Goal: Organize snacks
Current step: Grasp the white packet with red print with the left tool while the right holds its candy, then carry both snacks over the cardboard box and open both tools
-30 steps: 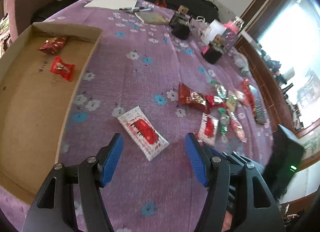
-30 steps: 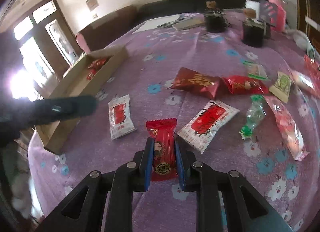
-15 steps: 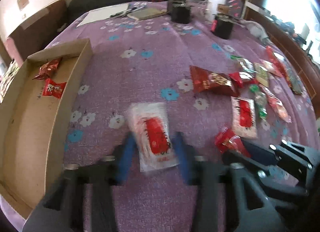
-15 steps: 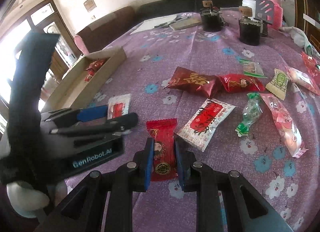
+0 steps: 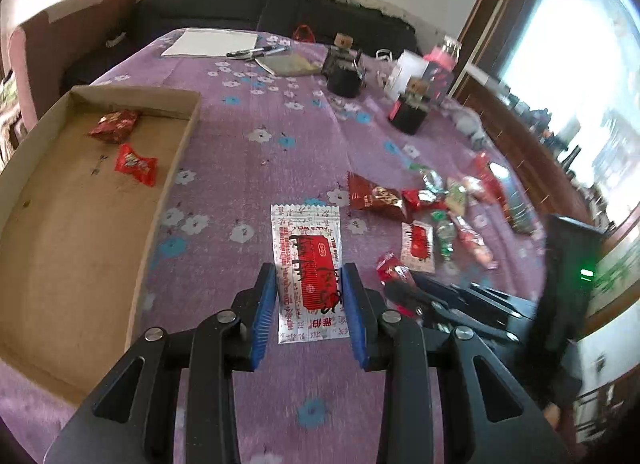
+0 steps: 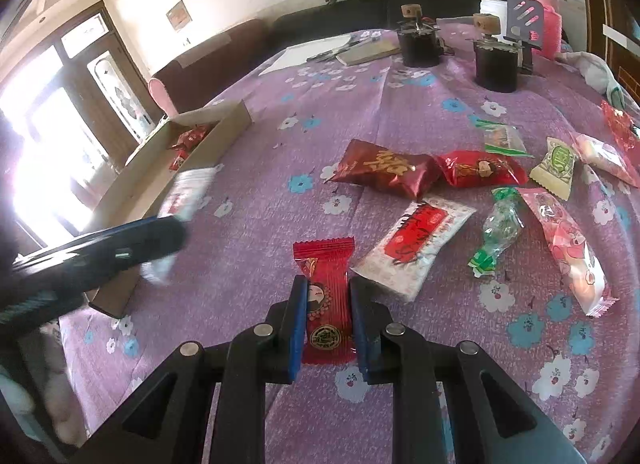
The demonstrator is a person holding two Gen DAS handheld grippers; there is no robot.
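My left gripper [image 5: 308,276] is shut on a white packet with a red label [image 5: 304,232] and holds it just above the purple flowered cloth. The cardboard box [image 5: 72,223] lies to its left with two red snacks [image 5: 136,163] inside. My right gripper [image 6: 328,282] is shut on a red candy packet [image 6: 324,260], low over the cloth. In the right wrist view the left gripper [image 6: 100,252] shows blurred at the left, the white packet [image 6: 184,191] in it, near the box [image 6: 216,143].
Several loose snacks [image 6: 420,240] lie on the cloth to the right: red bags, a white-and-red packet, green and pink wrappers. Two black jars [image 6: 496,63], paper with pens [image 5: 212,43] and a pink bottle [image 6: 542,3] stand at the far side. A dark sofa lies beyond.
The left jaws closed on the white packet and lifted it off the cloth, straight in the grip. The right gripper kept still with the red candy packet.
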